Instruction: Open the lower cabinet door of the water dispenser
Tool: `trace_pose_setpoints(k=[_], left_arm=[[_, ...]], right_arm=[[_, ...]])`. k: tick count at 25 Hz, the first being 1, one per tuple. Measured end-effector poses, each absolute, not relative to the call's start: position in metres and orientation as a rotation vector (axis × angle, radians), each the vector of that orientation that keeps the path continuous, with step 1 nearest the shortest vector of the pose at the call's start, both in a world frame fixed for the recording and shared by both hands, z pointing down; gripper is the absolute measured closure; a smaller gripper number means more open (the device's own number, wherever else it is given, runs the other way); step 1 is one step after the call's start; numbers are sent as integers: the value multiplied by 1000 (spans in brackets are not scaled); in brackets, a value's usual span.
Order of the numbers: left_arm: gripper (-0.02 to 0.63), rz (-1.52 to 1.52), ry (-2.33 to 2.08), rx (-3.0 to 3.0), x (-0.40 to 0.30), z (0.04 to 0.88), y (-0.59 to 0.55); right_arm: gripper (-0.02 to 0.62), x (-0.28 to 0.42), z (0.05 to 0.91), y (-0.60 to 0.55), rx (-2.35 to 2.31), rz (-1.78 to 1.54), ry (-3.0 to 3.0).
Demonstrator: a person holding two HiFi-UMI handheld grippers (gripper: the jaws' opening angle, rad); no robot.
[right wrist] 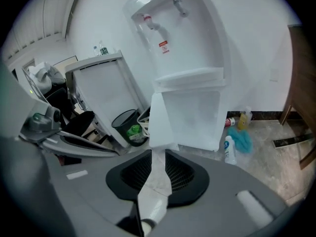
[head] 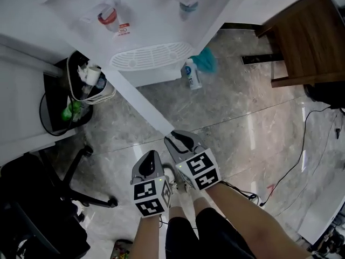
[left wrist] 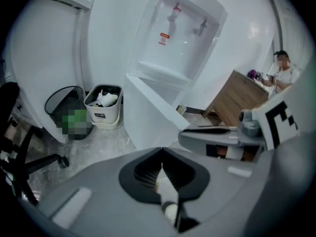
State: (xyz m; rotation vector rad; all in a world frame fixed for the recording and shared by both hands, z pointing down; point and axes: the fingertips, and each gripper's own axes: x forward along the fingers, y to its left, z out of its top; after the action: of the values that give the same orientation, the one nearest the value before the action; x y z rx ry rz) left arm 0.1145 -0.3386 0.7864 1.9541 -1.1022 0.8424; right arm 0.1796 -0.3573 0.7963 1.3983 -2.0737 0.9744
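The white water dispenser (head: pixel 151 26) (left wrist: pixel 177 38) (right wrist: pixel 182 38) stands against the wall. Its lower cabinet door (head: pixel 143 104) (left wrist: pixel 148 117) (right wrist: pixel 160 120) is swung wide out over the floor, edge-on in the head view. My right gripper (head: pixel 178 138) (right wrist: pixel 158 154) hangs just short of the door's free edge. Its jaws stand a narrow gap apart, and only floor shows between them. My left gripper (head: pixel 151 154) (left wrist: pixel 160 164) sits beside it, lower left, with its tips together and holding nothing. Neither gripper touches the door.
A white bin (head: pixel 89 82) full of rubbish and a black bin (head: pixel 64 109) stand left of the dispenser. An office chair (head: pixel 48 209) is at lower left. A bottle (head: pixel 192 74) and blue cloth (head: pixel 205 61) lie by the dispenser's base. A wooden table (head: pixel 307 42) is at right, with a cable (head: pixel 302 144) on the floor.
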Motion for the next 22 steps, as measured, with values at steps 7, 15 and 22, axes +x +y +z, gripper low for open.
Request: trace_pose_setpoints(k=[7, 15, 22], left_arm=[[598, 857, -1181, 1904, 79, 792, -333], [598, 836, -1193, 1907, 71, 788, -333], [600, 823, -1147, 1914, 85, 761, -321]], right_arm=[[603, 131, 798, -350, 1368, 1032, -2086], [603, 124, 797, -348, 1356, 1021, -2081], [603, 143, 768, -318, 1382, 1069, -2031]])
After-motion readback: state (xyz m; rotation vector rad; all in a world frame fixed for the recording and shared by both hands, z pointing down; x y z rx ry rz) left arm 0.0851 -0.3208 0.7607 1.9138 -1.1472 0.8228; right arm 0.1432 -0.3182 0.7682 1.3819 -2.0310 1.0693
